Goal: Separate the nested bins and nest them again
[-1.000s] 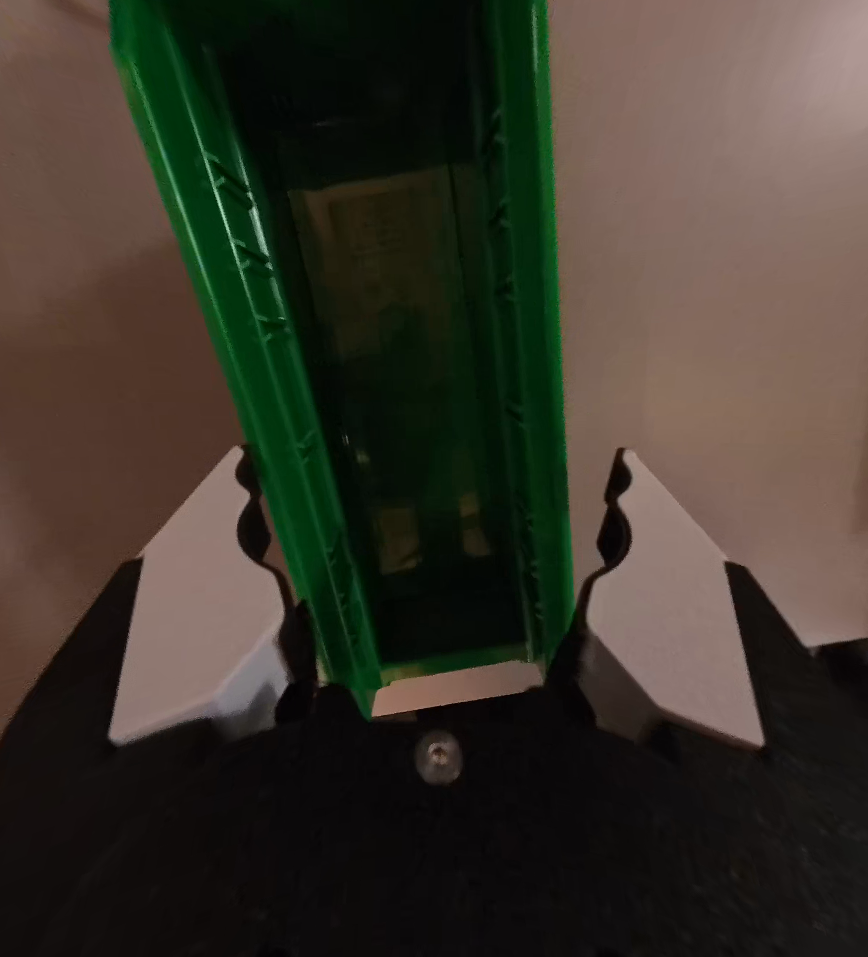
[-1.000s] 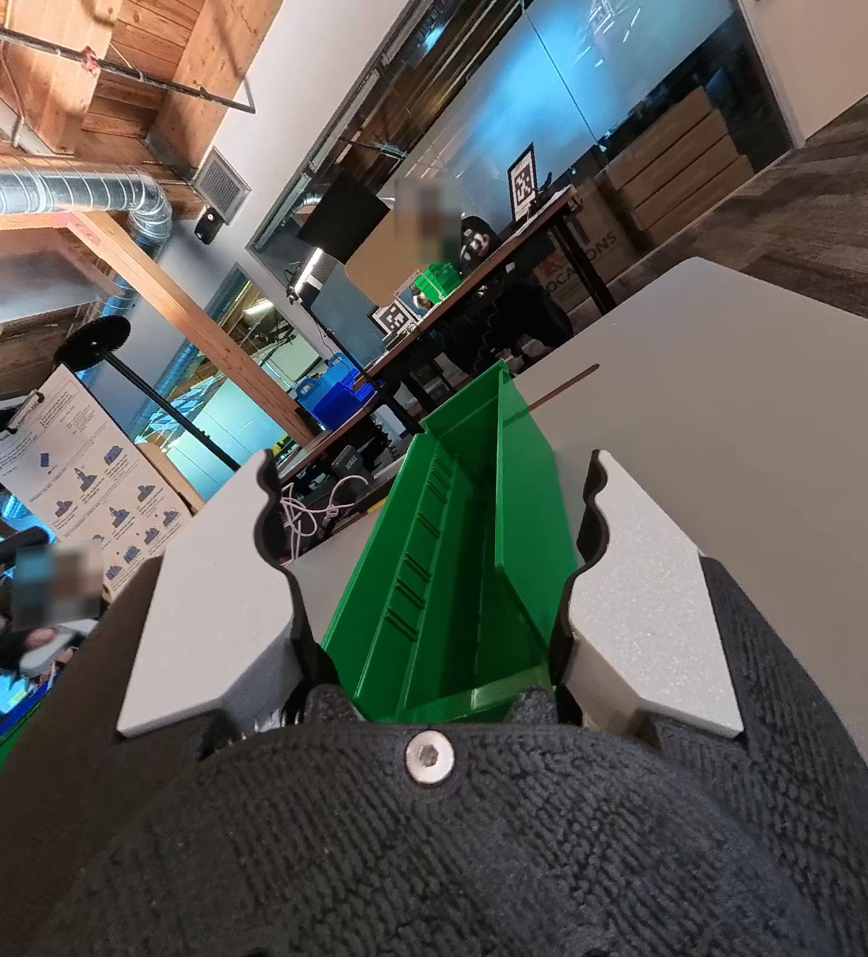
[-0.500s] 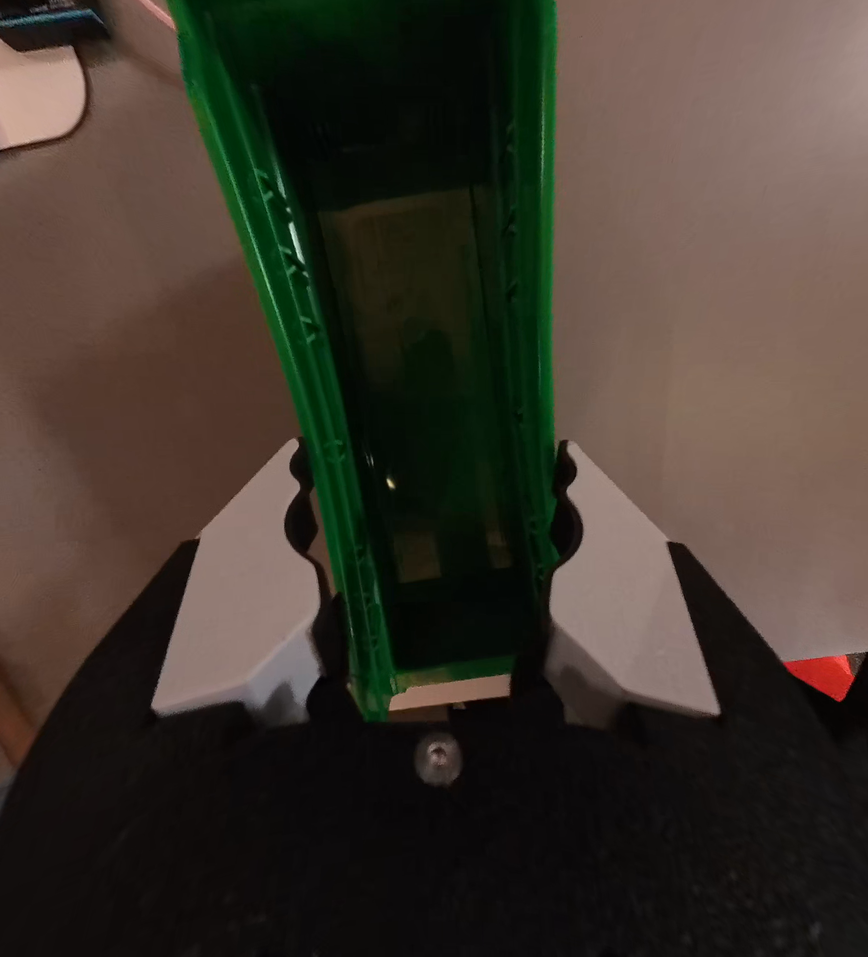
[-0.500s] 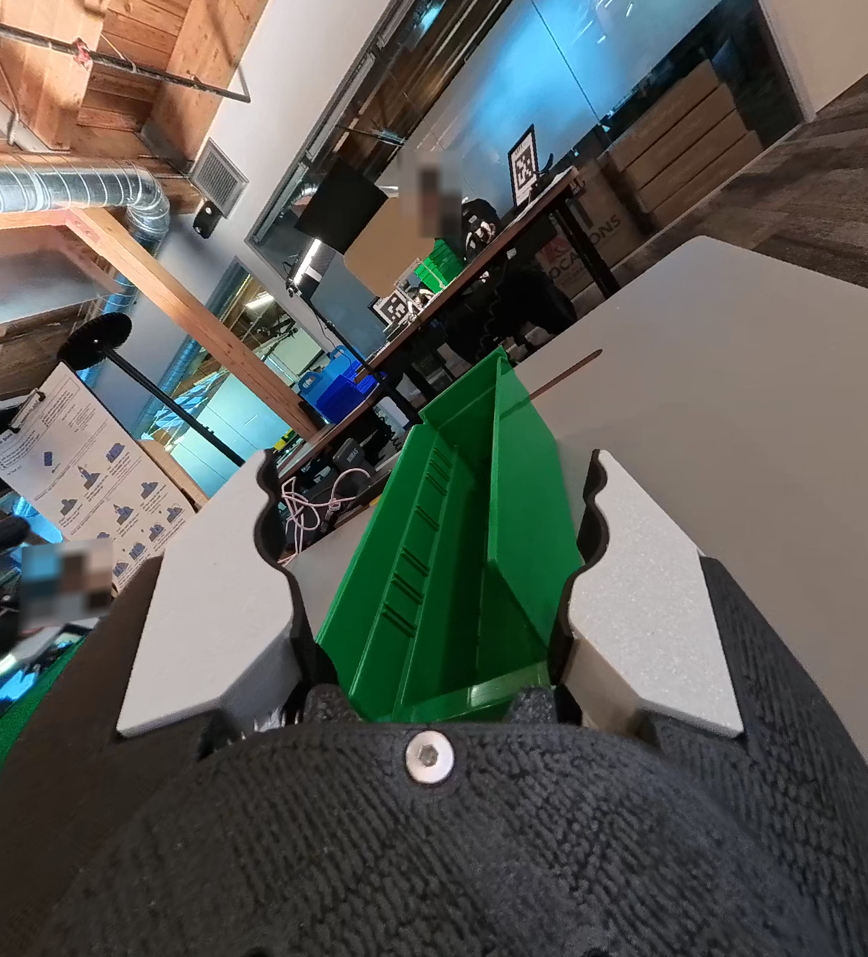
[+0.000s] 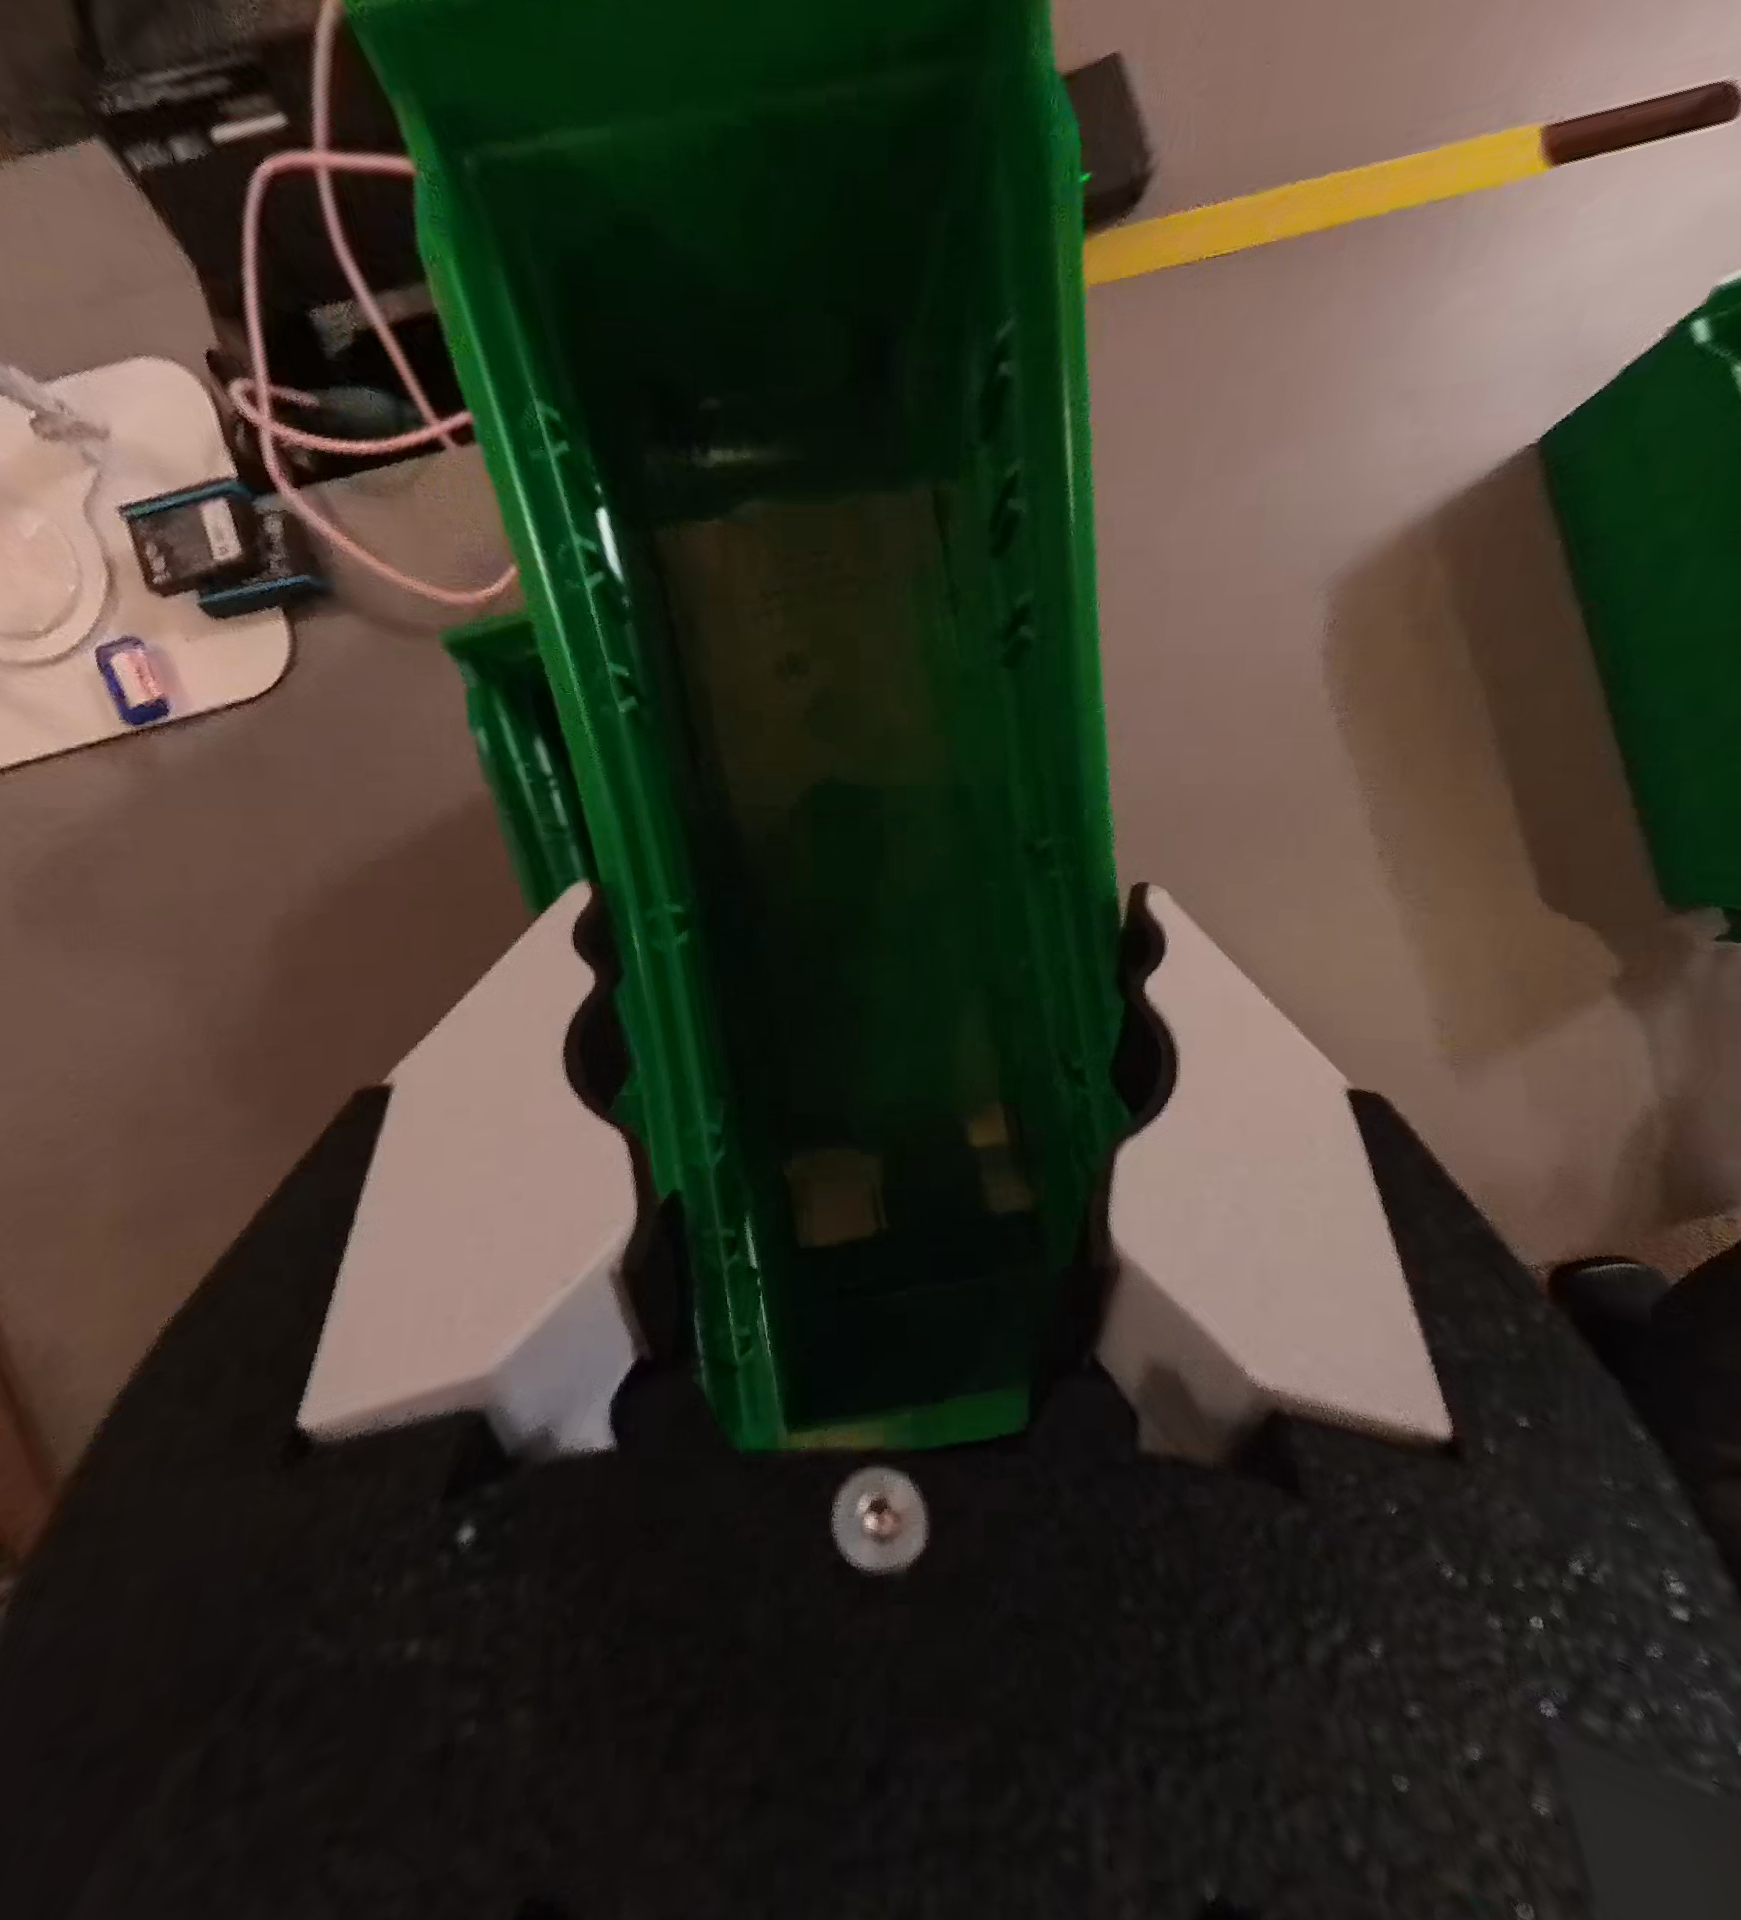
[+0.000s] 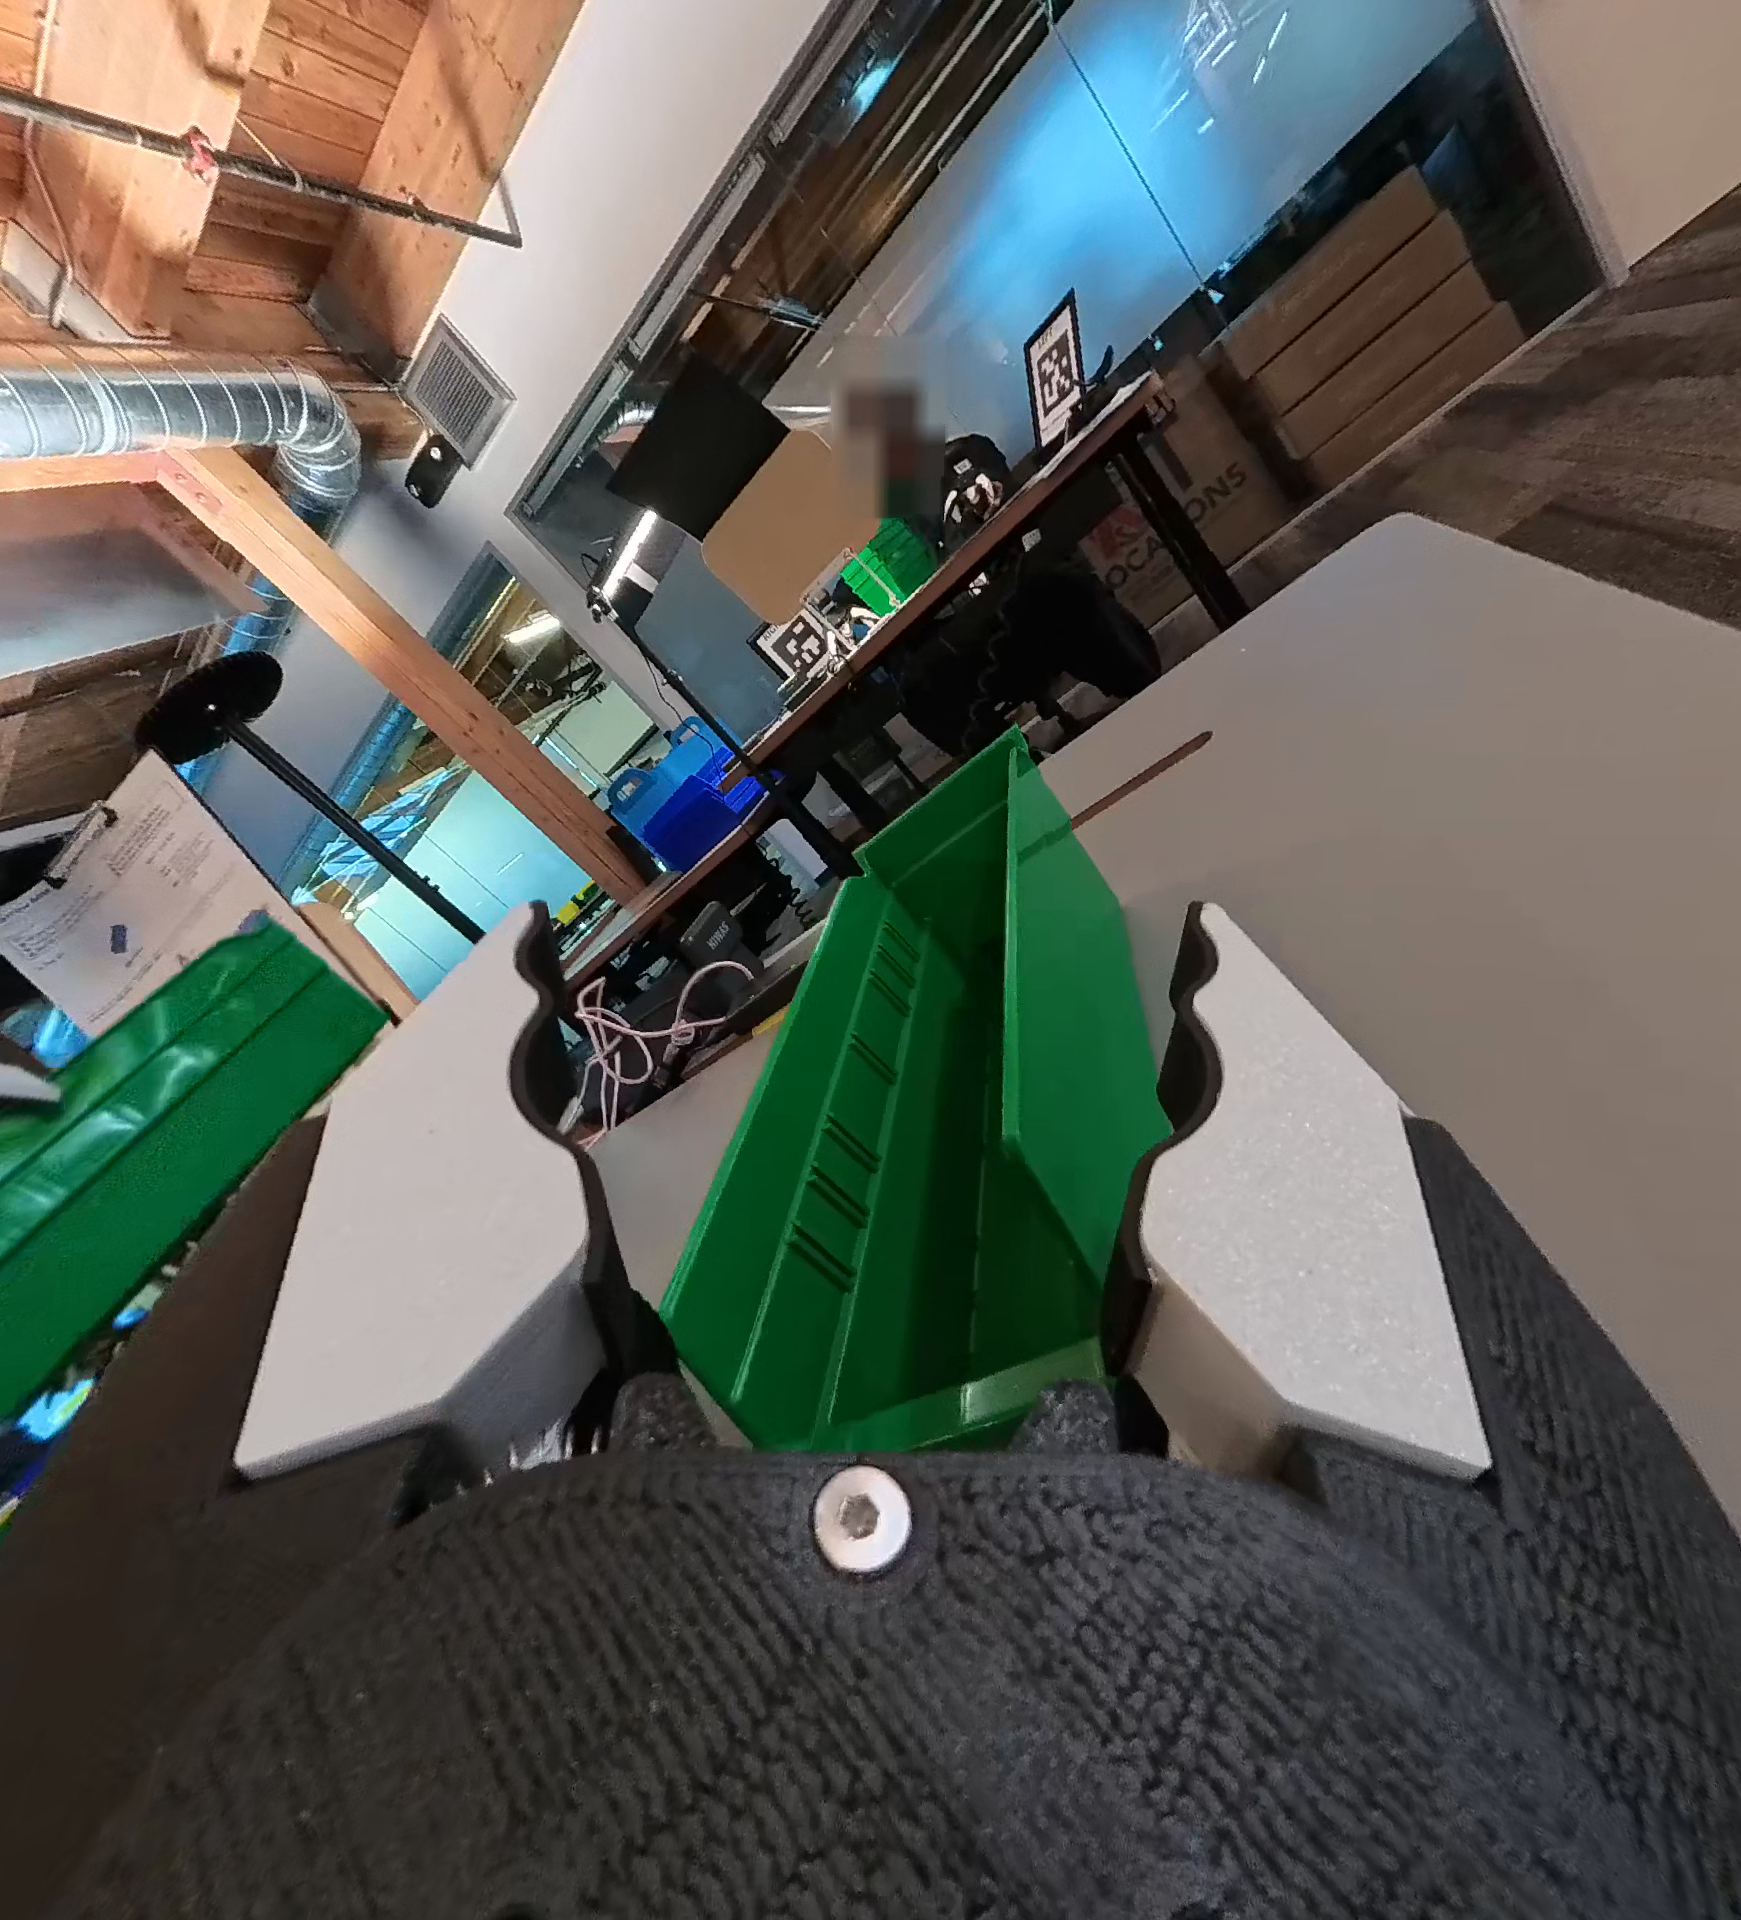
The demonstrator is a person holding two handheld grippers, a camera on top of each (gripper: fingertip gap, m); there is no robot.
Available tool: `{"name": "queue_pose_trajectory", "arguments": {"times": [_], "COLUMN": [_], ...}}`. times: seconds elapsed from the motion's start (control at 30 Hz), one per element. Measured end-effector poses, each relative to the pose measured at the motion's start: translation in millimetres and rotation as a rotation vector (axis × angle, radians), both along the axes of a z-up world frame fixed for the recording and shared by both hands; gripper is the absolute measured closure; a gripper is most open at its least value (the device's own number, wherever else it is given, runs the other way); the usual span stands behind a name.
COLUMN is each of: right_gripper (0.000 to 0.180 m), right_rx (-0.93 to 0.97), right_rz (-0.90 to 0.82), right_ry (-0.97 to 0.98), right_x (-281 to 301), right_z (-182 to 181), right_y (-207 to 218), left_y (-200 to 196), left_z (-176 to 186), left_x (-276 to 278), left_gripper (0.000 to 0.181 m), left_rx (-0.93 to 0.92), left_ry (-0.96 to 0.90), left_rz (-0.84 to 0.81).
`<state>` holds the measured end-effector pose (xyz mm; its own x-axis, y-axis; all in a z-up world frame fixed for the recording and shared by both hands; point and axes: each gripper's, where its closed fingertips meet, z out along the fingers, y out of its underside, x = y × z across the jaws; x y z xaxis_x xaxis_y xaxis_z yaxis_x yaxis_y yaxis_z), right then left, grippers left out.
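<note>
Green bin (image 5: pixel 845 727) sits clamped lengthwise between the left jaws (right jaws likewise clamp another bin (image 6: pixel 949 1143)).

Grey table (image 5: pixel 170 935), white pad (image 5: pixel 66 623), pink cable (image 5: pixel 326 436), yellow-brown stick (image 5: pixel 1365 187)

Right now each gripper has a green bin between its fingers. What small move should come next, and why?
Probably bring the left gripper and its bin toward the right gripper's bin, open sides aligned. The two bins look fully apart: the right one appears at the left view's edge, so re-nesting seems next.
</note>
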<state>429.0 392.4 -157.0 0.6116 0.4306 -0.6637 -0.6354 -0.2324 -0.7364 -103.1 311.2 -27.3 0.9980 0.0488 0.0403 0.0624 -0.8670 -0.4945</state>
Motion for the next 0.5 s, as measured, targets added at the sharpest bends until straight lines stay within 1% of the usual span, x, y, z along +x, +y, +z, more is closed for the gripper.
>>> {"name": "queue_pose_trajectory", "arguments": {"times": [0.1,0.2,0.37,0.5], "right_gripper": [0.064,0.064,0.064,0.064], "right_rx": [0.014,0.027,0.025,0.016], "right_rz": [-0.007,-0.004,0.021,0.022], "right_ry": [0.001,0.006,-0.022,-0.033], "right_x": [2,0,-12,-14], "right_z": [5,9,9,6], "right_y": [-2,-3,-1,1], "left_y": [24,56,93,99], "left_z": [-1,-24,-106,-173], "left_x": [49,99,179,226], "left_gripper": [0.085,0.084,0.085,0.085], "left_rx": [0.004,0.025,-0.051,-0.155], "left_ry": [-0.019,-0.052,-0.167,-0.226], "left_rz": [-0.071,-0.125,-0.172,-0.156]}}
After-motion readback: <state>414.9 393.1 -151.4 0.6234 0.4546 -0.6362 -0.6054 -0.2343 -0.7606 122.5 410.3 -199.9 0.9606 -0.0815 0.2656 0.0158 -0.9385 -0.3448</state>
